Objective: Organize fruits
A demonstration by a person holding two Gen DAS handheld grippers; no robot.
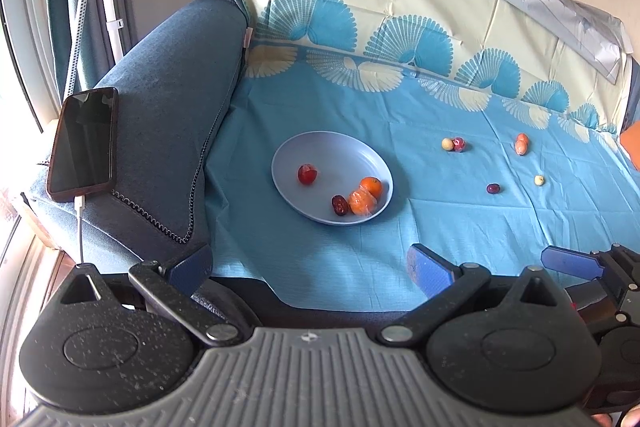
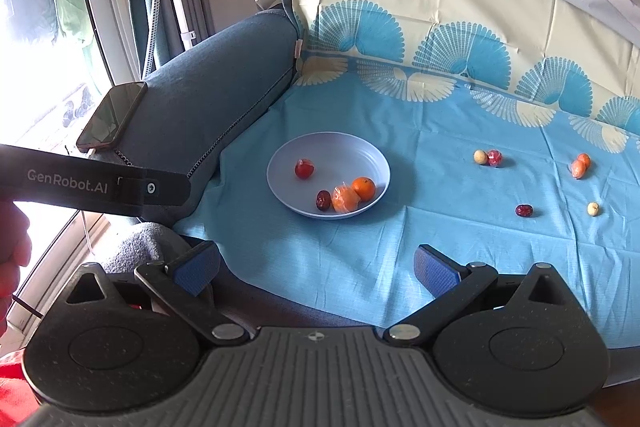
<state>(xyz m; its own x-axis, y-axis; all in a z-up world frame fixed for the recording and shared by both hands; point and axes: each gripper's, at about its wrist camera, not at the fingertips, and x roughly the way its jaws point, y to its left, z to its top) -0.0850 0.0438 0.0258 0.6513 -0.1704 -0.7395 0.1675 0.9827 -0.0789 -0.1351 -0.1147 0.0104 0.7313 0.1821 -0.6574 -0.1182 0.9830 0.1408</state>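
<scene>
Four fruits sit in the pale plate [image 1: 280, 163] on a sofa seat draped with a blue cloth [image 1: 320, 259]: a red fruit [image 1: 307, 174] alone toward the left, and a dark date [image 1: 339, 205], a wrapped orange [image 1: 361, 203] and a bare orange [image 1: 371, 186] bunched against the near right rim, where the dish's slope would settle them. Six more pieces lie loose on the cloth to the right, well apart from the plate: a pale fruit [image 1: 447, 144] touching a wrapped red one [image 1: 459, 144], two orange pieces [image 1: 521, 144] pressed together, a second date [image 1: 493, 189] and a small pale fruit [image 1: 539, 180]. Judging by that split, the sorting is under way and not half finished.

Both tools hang back over the seat's front edge. The left hand-held gripper [image 1: 308, 269] is spread wide and holds nothing; the right hand-held gripper [image 2: 316, 269] is likewise parted and empty, its view centred on the plate.

A phone [image 1: 84, 143] rests on the blue armrest [image 1: 168, 115], plugged into a white cable, clear of the work.
</scene>
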